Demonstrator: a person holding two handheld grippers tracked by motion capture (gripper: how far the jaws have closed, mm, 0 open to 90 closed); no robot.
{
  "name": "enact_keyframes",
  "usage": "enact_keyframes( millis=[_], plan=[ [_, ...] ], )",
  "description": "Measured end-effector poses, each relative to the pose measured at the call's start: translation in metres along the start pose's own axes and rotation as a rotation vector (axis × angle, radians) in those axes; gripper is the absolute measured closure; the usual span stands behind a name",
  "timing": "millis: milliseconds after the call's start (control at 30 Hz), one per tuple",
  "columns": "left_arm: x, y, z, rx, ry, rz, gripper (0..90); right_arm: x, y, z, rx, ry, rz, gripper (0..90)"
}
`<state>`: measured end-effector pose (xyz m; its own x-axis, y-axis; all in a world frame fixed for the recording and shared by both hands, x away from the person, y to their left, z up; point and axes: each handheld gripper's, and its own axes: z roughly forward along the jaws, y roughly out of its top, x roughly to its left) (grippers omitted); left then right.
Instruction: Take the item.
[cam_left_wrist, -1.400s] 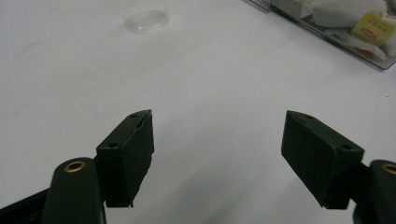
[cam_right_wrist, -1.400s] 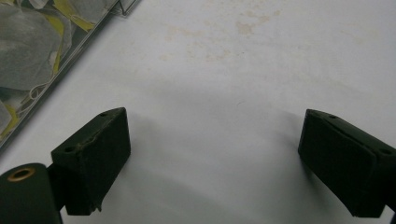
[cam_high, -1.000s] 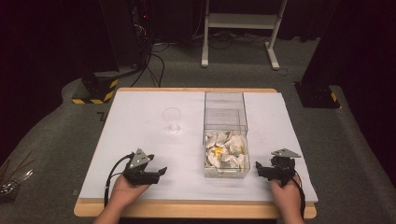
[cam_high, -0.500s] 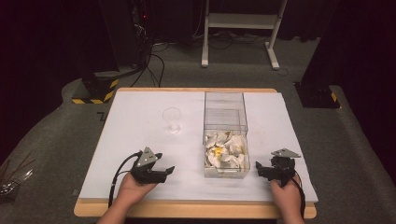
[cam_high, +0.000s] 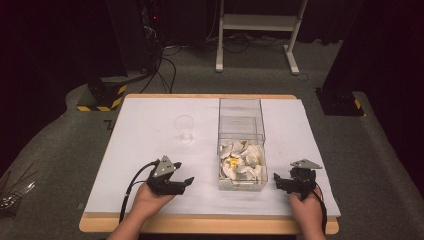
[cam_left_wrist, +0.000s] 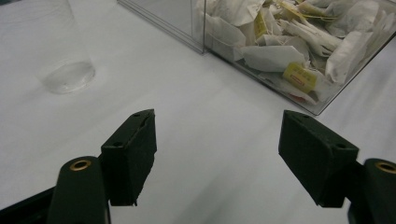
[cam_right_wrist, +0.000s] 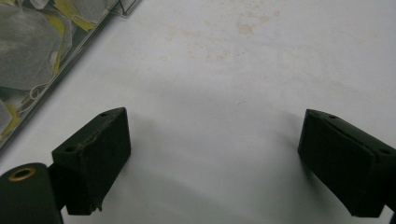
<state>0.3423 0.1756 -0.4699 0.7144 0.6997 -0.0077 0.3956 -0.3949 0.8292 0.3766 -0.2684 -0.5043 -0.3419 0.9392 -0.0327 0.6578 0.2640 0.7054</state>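
Tongs (cam_high: 186, 183) and (cam_high: 278, 183), both agape and empty, flank teabag box (cam_high: 242, 172); glass (cam_high: 184, 129) beyond.

Both grippers are all black with chunky block-shaped jaws. Left gripper (cam_high: 186, 182) has a grey three-cornered plate on top and a black cable looping off toward 7 o'clock. Right gripper (cam_high: 278, 181) carries the same plate. Up close, each jaw has small screw holes, plus a brass-ringed hole at the base. Bare forearms, no sleeves.
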Motion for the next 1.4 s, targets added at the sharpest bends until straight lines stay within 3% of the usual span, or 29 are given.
enact_keyframes(
  millis=[433, 767, 1133, 1400],
  plan=[
    [-0.011, 0.015, 0.005, -0.02, -0.045, 0.023, 27.9, 0.0, 0.0, 0.0, -0.001, 0.001, -0.001, 9.5],
    [-0.017, 0.043, 0.003, -0.074, -0.076, 0.043, 27.9, 0.0, 0.0, 0.0, -0.001, 0.0, -0.002, 9.6],
    [-0.033, 0.071, 0.014, -0.076, -0.116, 0.107, 28.1, 0.0, 0.0, 0.0, -0.002, 0.001, -0.003, 9.7],
    [-0.039, 0.082, 0.024, -0.066, -0.155, 0.114, 28.1, 0.0, 0.0, 0.0, -0.003, 0.001, -0.006, 9.9]
  ],
)
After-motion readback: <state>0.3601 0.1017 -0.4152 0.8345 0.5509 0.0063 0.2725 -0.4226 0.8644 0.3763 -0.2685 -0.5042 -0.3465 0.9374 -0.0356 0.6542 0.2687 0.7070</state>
